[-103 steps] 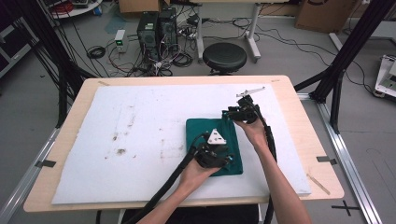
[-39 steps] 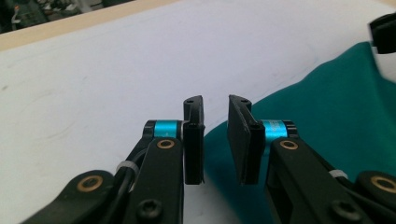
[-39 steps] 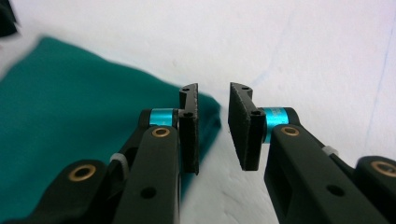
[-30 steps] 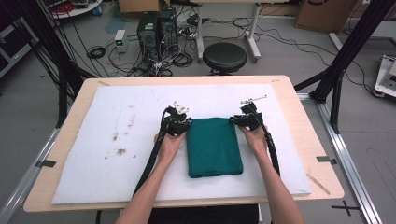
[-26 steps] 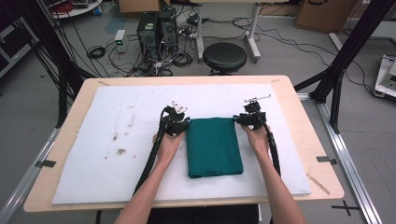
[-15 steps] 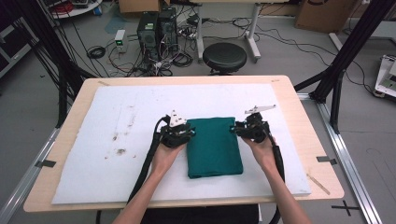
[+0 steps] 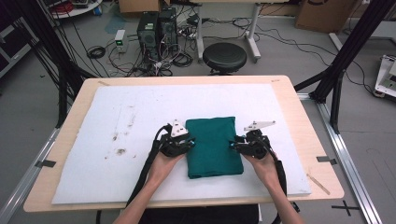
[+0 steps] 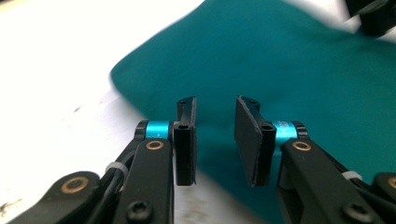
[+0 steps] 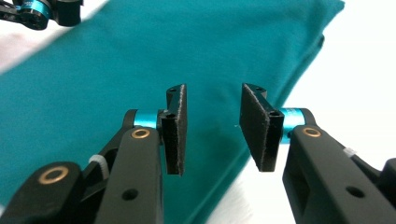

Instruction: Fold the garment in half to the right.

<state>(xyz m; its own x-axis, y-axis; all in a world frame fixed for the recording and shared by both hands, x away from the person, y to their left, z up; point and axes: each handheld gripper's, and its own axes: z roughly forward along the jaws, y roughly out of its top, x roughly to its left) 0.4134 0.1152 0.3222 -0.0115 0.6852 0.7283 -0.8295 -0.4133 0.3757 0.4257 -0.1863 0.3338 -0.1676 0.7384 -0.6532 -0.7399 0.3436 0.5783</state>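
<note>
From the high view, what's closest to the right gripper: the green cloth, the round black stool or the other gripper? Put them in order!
From the right gripper:
1. Green cloth, right at its tips.
2. Left gripper, across the cloth.
3. Black stool, on the floor beyond the table.

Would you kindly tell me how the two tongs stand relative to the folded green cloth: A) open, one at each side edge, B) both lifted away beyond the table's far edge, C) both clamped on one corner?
A: the left tongs and right tongs flank the folded green cloth with their jaws parted and empty.
</note>
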